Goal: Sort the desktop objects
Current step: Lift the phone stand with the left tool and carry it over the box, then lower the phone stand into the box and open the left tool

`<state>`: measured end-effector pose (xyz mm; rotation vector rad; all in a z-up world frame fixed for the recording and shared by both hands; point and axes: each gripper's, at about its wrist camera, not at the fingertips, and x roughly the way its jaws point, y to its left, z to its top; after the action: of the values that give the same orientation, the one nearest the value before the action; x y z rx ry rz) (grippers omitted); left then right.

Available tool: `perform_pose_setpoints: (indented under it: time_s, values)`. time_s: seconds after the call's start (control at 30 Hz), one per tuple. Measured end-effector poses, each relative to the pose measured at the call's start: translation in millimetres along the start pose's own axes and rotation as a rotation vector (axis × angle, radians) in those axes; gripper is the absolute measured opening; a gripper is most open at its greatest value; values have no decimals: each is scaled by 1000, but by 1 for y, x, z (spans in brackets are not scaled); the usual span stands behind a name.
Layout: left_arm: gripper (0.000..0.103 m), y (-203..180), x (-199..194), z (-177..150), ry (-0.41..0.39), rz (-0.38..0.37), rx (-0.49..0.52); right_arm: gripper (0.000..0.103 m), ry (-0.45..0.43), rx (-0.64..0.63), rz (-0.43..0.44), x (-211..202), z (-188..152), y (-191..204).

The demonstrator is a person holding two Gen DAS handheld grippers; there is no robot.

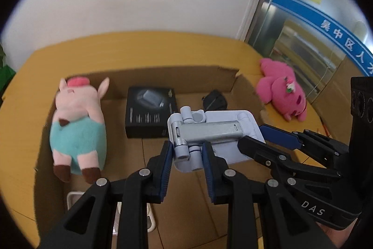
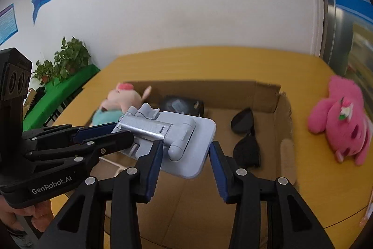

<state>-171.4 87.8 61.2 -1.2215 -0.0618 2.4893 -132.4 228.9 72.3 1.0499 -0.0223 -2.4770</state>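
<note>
Pig plush: pink, teal-bodied, lying on its back along the left wall of the cardboard box, snout toward the far wall.
Power strip: white, only a corner visible at the near-left of the box floor, under the left tool's fingers.
Black carton: flat retail box with a printed picture, on the box floor just right of the pig, near the far wall.
Left tool: blue-padded fingers closed on the hinge end of the phone stand; pads touch both sides of the hinge block.
Phone stand: pale lilac plastic with a silver folding arm, held in the air over the middle of the box (not resting on the floor).
Right tool: fingers spread, one at each side of the stand's flat plate; left pad at the plate's edge, right pad apart from it, so not gripping.
Sunglasses: black, on the box floor toward the right wall.
Pink plush: magenta bear, face up, outside the box on the yellow surface, near its right edge.
Background: potted plants on a green cloth, far left of the right wrist view.
</note>
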Motion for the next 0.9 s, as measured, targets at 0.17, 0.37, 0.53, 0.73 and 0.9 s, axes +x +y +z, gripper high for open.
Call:
perform_pose_setpoints:
  time_s: [0.17, 0.37, 0.53, 0.73, 0.9]
  values:
    - [24, 17, 62, -23, 220, 17, -61, 49, 294, 35, 11, 81, -17, -17]
    - [22, 24, 83, -32, 317, 35, -83, 47, 450, 45, -26, 109, -24, -21]
    - [23, 29, 50, -35, 231, 49, -118, 90, 376, 72, -88, 85, -24, -22]
    - [91, 19, -93, -79, -290, 177, -20, 103, -125, 71, -146, -42, -59, 7]
    - [92, 12, -121, -147, -546, 401, 62, 103, -286, 57, -250, -56, -101, 29]
